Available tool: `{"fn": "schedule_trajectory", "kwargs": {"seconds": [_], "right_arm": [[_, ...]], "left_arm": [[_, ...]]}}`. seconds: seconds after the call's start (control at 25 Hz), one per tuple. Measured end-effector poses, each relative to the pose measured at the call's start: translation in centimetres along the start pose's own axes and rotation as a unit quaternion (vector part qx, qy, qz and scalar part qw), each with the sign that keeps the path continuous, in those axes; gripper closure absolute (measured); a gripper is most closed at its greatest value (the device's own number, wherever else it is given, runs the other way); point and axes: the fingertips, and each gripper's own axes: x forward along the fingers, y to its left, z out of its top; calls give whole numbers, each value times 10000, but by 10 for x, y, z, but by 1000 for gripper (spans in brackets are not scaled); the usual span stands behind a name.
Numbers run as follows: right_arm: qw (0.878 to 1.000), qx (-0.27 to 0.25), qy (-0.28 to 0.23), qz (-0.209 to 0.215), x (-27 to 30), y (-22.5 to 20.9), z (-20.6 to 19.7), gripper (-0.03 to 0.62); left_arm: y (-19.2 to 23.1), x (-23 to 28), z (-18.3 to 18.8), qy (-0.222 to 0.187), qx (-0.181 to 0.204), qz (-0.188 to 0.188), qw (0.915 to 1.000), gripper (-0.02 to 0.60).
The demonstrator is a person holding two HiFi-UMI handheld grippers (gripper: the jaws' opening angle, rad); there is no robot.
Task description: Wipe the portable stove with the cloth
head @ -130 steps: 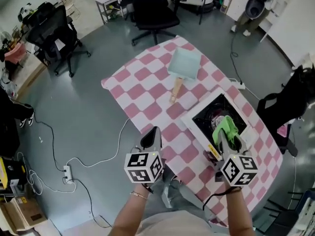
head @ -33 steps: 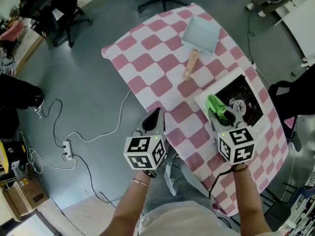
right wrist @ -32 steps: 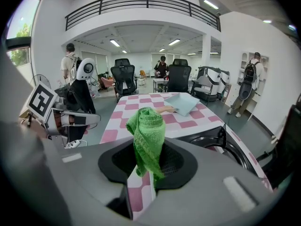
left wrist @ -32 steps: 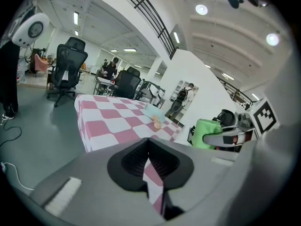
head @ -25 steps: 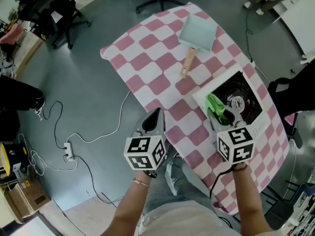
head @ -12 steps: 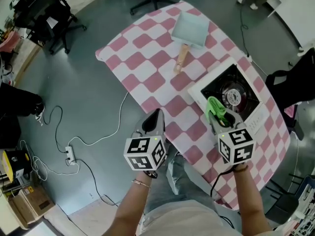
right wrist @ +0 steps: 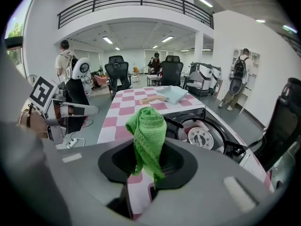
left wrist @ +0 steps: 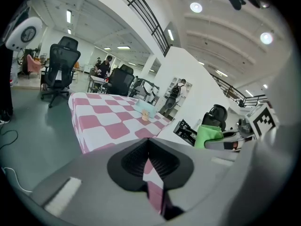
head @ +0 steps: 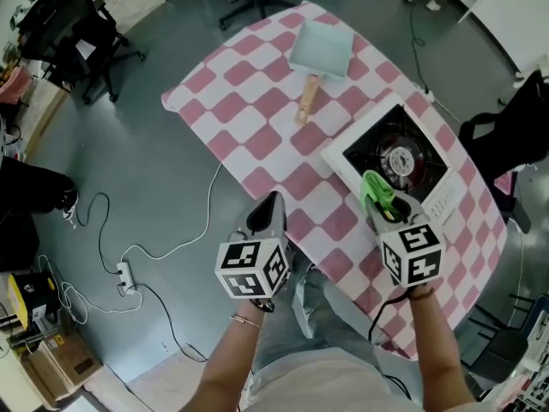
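Observation:
The white portable stove [head: 356,147] with its black burner well [right wrist: 207,134] sits near the right edge of the pink checked table [head: 257,114]. My right gripper [head: 383,202] is shut on a bunched green cloth [head: 374,187] [right wrist: 148,134], held over the tablecloth just at the stove's near left corner; the cloth sticks up between the jaws. My left gripper [head: 268,206] is shut with nothing in it, hanging off the table's near left edge over the floor. In the left gripper view the jaws meet [left wrist: 148,160] and the cloth [left wrist: 208,136] shows to the right.
A pale blue dustpan with a wooden handle [head: 319,57] lies at the table's far end. Office chairs [head: 73,37] stand beyond it. A white cable and power strip [head: 126,273] lie on the grey floor to the left. A dark chair [head: 515,127] is at the right.
The right gripper with the cloth has drawn back from the burner area to the stove's near left corner, and the head view has shifted. The left gripper stayed in place.

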Motion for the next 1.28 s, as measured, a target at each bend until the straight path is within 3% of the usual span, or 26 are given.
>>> {"fn": "schedule_trajectory", "kwargs": {"seconds": [1.28], "right_arm": [[9936, 1038, -145, -421, -55, -35, -65, 490]], "left_arm": [[-71, 3, -2, 458, 844, -624, 9934, 581]]}}
